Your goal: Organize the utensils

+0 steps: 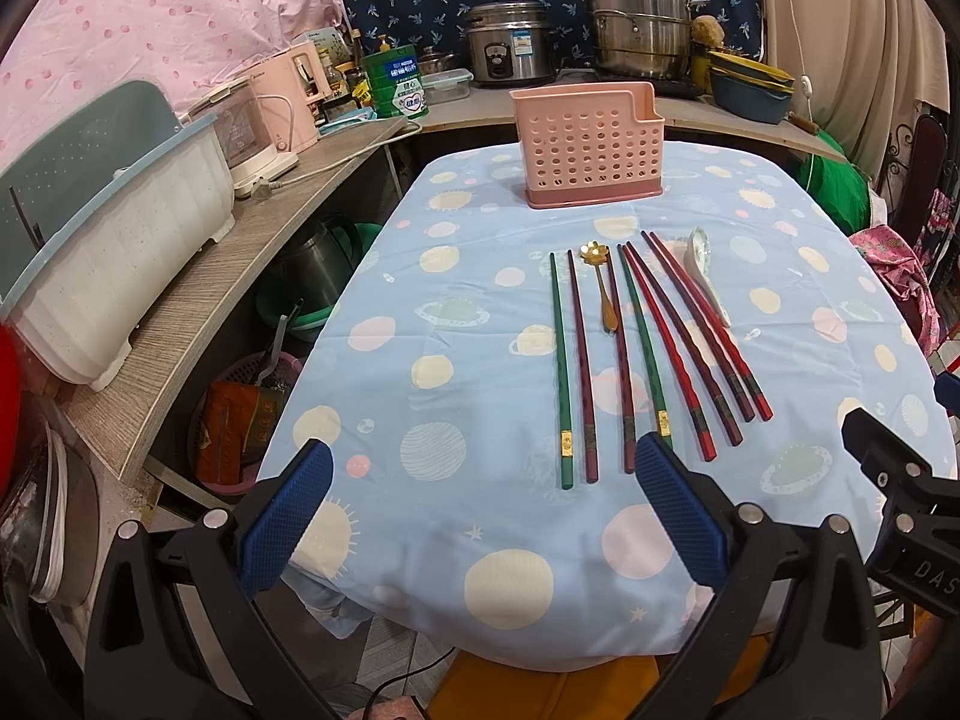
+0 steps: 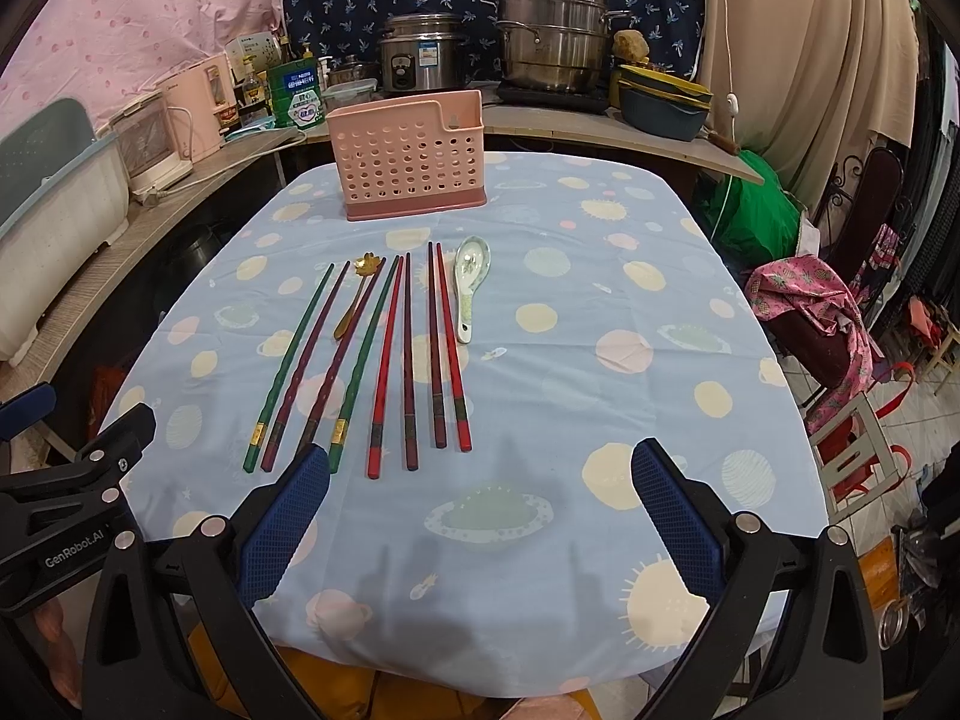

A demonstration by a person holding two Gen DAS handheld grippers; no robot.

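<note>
A pink perforated utensil holder (image 1: 588, 144) (image 2: 411, 156) stands upright at the far end of the table. Several green, maroon and red chopsticks (image 1: 636, 354) (image 2: 384, 360) lie side by side in a row on the blue cloth. A small gold spoon (image 1: 602, 288) (image 2: 357, 294) lies among them, and a white ceramic spoon (image 1: 708, 276) (image 2: 468, 288) lies at the row's right end. My left gripper (image 1: 483, 516) hovers open near the chopsticks' near ends. My right gripper (image 2: 480, 516) hovers open over bare cloth, just right of those ends. Neither holds anything.
The table (image 1: 420, 540) (image 2: 600, 420) wears a blue planet-print cloth. A counter along the left and back carries a white dish rack (image 1: 120, 258), a pink kettle (image 1: 288, 102), a rice cooker (image 1: 510, 45) (image 2: 420, 57) and steel pots (image 1: 639, 18) (image 2: 552, 30). A chair with pink cloth (image 2: 816, 312) stands right.
</note>
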